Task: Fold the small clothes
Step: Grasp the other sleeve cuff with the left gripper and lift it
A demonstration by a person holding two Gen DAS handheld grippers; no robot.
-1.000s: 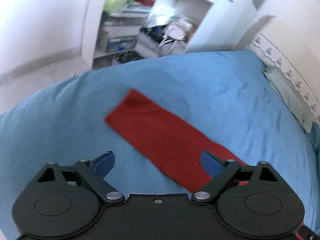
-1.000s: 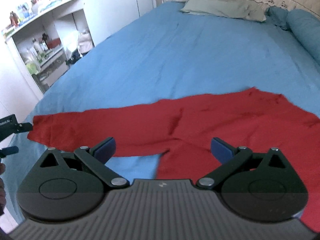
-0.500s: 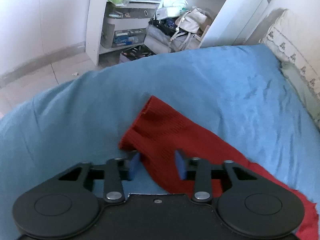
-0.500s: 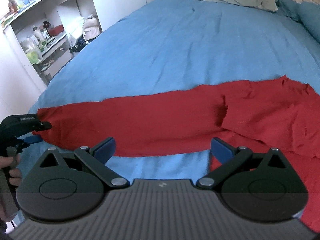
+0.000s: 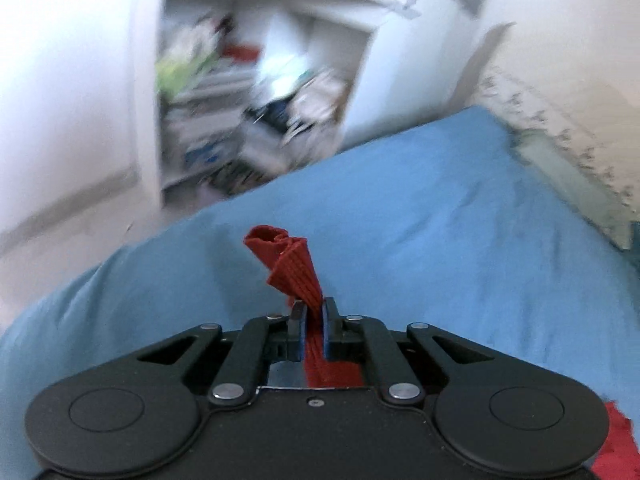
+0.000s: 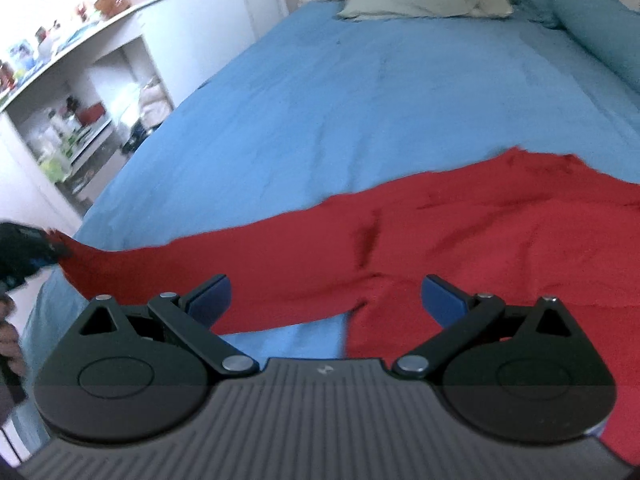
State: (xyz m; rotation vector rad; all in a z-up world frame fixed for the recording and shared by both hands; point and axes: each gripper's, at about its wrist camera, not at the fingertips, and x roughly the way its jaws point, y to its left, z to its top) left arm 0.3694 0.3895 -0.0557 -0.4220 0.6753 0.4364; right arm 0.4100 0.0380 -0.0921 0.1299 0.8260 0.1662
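A red long-sleeved garment (image 6: pixel 460 232) lies spread on the blue bed sheet (image 6: pixel 360 92). Its left sleeve (image 6: pixel 200 264) stretches out toward the left edge of the bed. My left gripper (image 5: pixel 314 316) is shut on the sleeve's ribbed cuff (image 5: pixel 292 268) and holds it lifted off the sheet; it also shows at the far left of the right wrist view (image 6: pixel 28 248). My right gripper (image 6: pixel 324 300) is open and empty, hovering above the garment near the armpit.
A white shelf unit (image 5: pixel 248 92) full of clutter stands beyond the bed's left side. A grey-green pillow (image 6: pixel 424 0) and a blue bolster (image 6: pixel 592 28) lie at the headboard. The bed's edge (image 5: pixel 132 276) drops to the floor on the left.
My left gripper closed on the sleeve cuff and lifted it off the sheet. My right gripper stayed open and shifted slightly over the garment.
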